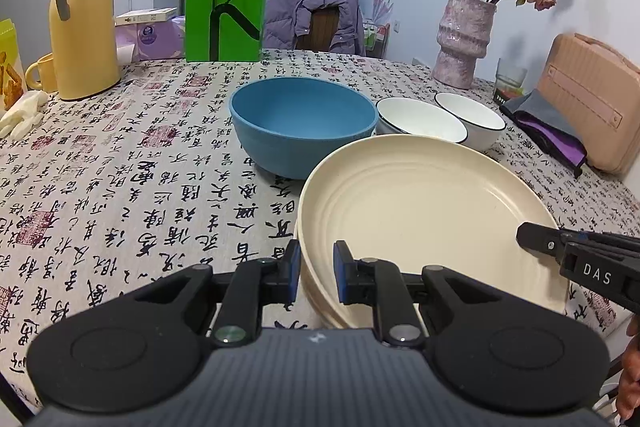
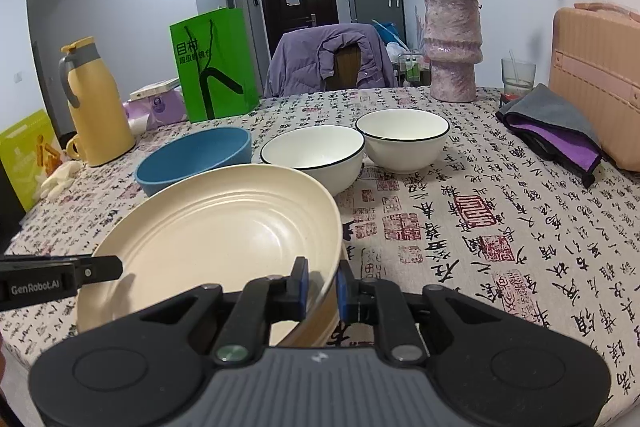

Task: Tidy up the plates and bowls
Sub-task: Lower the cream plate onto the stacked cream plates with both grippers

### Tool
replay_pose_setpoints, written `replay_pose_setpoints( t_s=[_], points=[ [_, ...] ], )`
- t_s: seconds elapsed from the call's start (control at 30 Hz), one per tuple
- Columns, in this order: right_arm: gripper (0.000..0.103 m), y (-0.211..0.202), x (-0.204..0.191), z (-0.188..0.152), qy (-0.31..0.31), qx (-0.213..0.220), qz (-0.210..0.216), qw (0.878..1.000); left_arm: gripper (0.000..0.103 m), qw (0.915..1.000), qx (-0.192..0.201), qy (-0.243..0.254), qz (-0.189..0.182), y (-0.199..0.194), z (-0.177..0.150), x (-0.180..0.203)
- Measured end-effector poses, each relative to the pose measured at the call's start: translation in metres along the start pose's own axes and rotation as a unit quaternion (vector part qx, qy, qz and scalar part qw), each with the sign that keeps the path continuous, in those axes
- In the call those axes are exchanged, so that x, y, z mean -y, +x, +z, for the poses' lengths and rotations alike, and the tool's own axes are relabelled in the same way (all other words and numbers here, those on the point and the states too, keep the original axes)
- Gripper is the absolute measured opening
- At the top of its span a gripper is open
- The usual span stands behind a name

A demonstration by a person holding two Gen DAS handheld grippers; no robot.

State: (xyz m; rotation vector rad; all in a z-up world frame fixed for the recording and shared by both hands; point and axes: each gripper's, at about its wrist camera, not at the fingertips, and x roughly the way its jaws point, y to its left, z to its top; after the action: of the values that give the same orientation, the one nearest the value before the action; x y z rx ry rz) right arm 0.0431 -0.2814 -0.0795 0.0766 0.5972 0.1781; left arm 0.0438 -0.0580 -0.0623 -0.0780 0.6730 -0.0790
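We pinch the top cream plate (image 1: 432,211) with both tongs, left gripper (image 1: 317,275) and right gripper (image 2: 322,287), on the plate pile at the table's (image 2: 500,211) near edge, while three bowls (image 2: 316,155) behind wait unstacked.

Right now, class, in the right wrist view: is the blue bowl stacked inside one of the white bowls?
No, the blue bowl sits on the tablecloth beside the nearer white bowl.
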Motion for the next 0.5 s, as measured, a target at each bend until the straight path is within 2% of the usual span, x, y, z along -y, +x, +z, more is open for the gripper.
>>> replay_pose_setpoints(
  t_s=[0.5],
  points=[
    [0.019, 0.007, -0.021, -0.015, -0.085, 0.015, -0.048, 0.995, 0.017, 0.9993, 0.003, 0.028, 0.024, 0.007, -0.008, 0.009]
  ],
)
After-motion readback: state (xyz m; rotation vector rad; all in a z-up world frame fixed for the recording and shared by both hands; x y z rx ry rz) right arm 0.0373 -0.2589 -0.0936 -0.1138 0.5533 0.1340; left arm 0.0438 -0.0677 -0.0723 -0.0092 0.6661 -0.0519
